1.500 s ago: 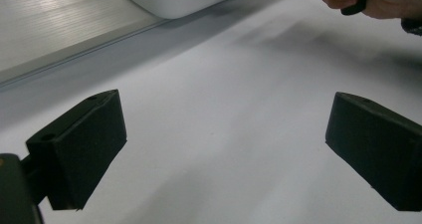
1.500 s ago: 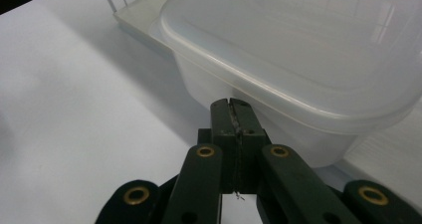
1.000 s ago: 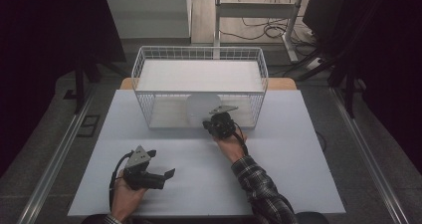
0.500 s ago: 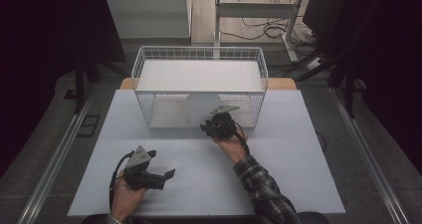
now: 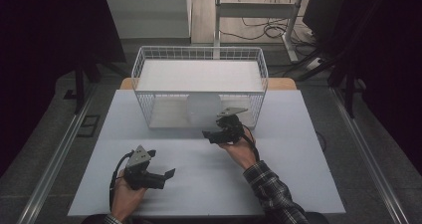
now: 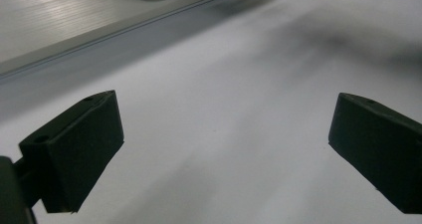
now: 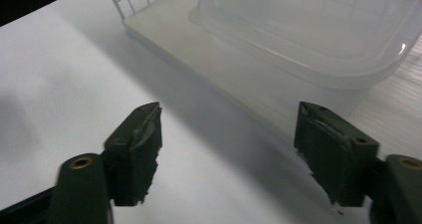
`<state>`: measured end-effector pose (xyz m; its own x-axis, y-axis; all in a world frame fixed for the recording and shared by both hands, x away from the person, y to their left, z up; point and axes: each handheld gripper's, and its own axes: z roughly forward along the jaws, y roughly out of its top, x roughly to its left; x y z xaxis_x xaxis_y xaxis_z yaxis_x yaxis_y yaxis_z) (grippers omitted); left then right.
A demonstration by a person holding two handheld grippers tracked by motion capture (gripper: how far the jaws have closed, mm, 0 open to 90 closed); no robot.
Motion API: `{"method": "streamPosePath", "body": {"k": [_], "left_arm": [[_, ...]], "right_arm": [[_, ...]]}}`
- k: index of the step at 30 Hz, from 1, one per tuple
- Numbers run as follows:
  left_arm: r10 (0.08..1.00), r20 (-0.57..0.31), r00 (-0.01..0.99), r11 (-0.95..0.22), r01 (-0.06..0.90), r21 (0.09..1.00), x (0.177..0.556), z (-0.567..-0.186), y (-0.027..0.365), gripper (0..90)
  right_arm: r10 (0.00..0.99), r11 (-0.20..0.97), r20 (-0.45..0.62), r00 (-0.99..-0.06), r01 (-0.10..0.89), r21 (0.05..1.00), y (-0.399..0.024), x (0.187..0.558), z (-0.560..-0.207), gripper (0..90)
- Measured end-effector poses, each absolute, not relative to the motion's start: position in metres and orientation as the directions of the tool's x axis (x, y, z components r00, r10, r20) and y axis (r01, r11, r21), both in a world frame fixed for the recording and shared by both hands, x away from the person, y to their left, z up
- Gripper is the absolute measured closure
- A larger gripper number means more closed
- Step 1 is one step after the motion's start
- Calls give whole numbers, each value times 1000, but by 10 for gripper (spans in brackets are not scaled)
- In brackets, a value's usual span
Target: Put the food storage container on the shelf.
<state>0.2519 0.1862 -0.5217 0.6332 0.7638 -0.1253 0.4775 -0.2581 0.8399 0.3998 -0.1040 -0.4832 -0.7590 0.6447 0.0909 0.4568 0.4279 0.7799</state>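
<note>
**Clearly a light, slick tub, best taken by its rim**

Nearest, the left gripper [image 5: 166, 174] is held low over the white table [image 5: 298, 184], its jaws spread wide with nothing between them. Further on, the right gripper [image 5: 208, 133] is seen just in front of the wire basket [image 5: 144, 64]; its jaws have just been opening and stand apart, empty, in the right gripper view [image 7: 226, 149]. Beyond them, the clear plastic tub [image 7: 308, 30] lies inside the basket, against its near wall. The tub is judged thin, light and somewhat flexible, with a smooth, slippery surface; a hard squeeze may buckle it. A hold on the stiffer rolled rim is likely to be surest.
</note>
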Motion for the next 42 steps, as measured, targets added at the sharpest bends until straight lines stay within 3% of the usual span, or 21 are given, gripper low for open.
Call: {"method": "streamPosePath", "body": {"k": [12, 42], "left_arm": [[767, -124, 630, -262, 484, 835, 252, -522, 186, 10], [768, -125, 628, -268, 494, 827, 249, -521, 188, 21]], "right_arm": [[628, 444, 70, -775, 431, 786, -116, 384, -478, 51], [622, 447, 59, -781, 416, 792, -149, 340, -475, 0]]}}
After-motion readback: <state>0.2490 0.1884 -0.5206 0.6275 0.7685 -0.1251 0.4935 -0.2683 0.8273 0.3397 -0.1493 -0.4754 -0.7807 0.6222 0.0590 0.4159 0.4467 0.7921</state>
